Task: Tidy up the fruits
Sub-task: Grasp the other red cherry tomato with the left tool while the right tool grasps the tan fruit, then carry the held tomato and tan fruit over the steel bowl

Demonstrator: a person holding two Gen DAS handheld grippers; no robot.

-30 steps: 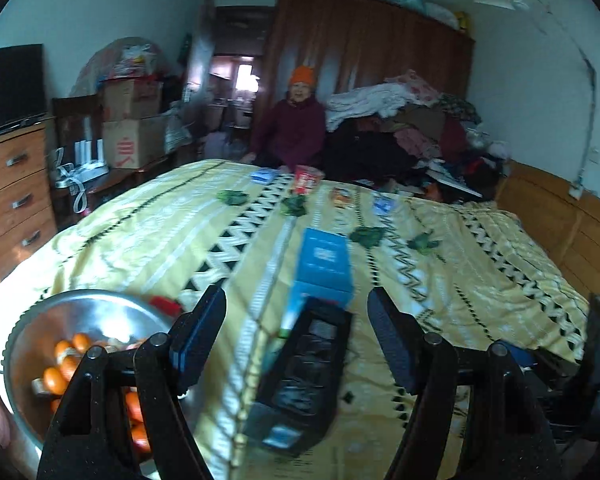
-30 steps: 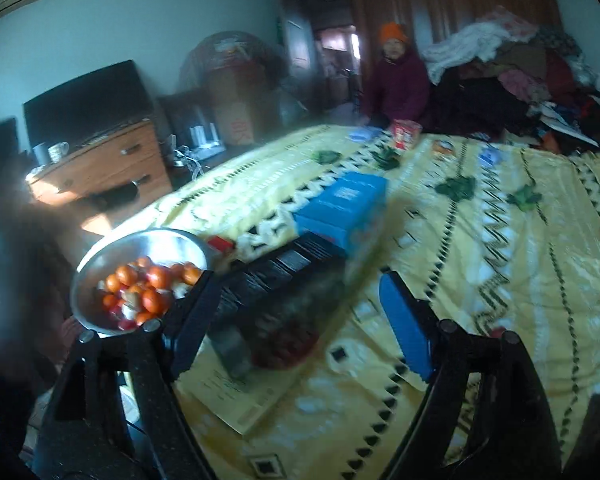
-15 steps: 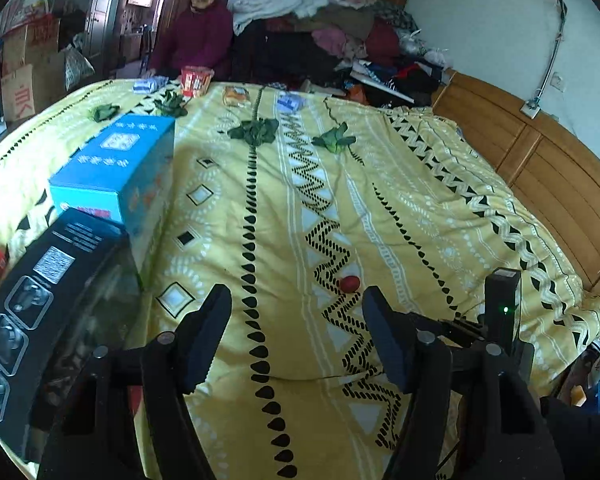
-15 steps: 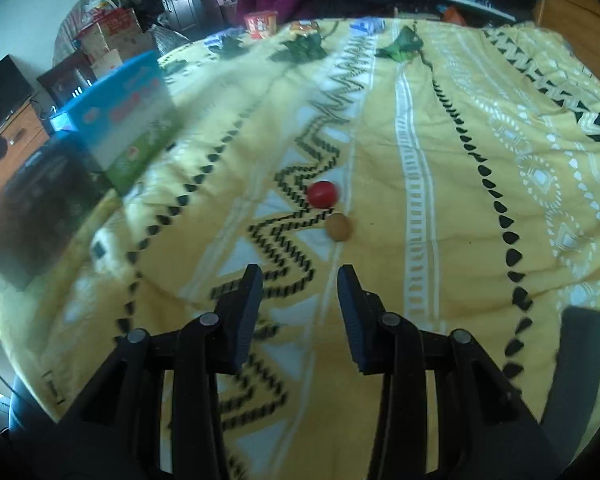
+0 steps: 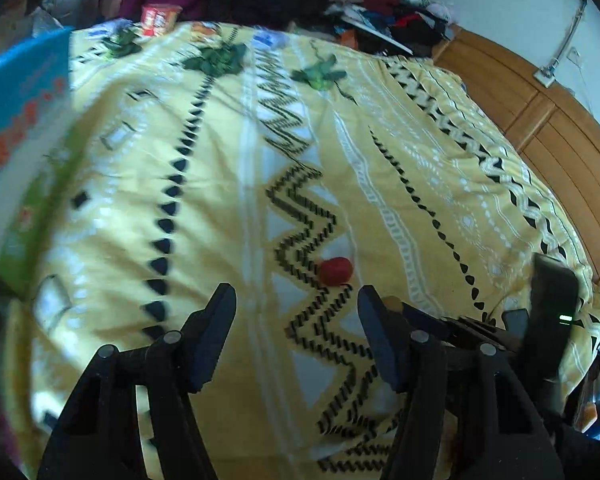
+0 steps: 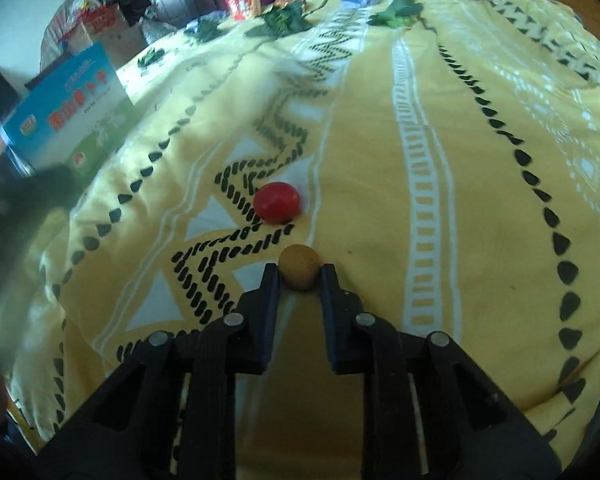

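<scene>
Brown round fruit sits low-centre in the right wrist view, now flanked by the tips of the right gripper, which half a second ago was short of it. Jaws narrow, pads at its sides; a firm clamp I can't tell. Red tomato just above it on the yellow bedspread (untouched). Left gripper wide open, empty, tomato just ahead. Grasp looks imminent.
</scene>
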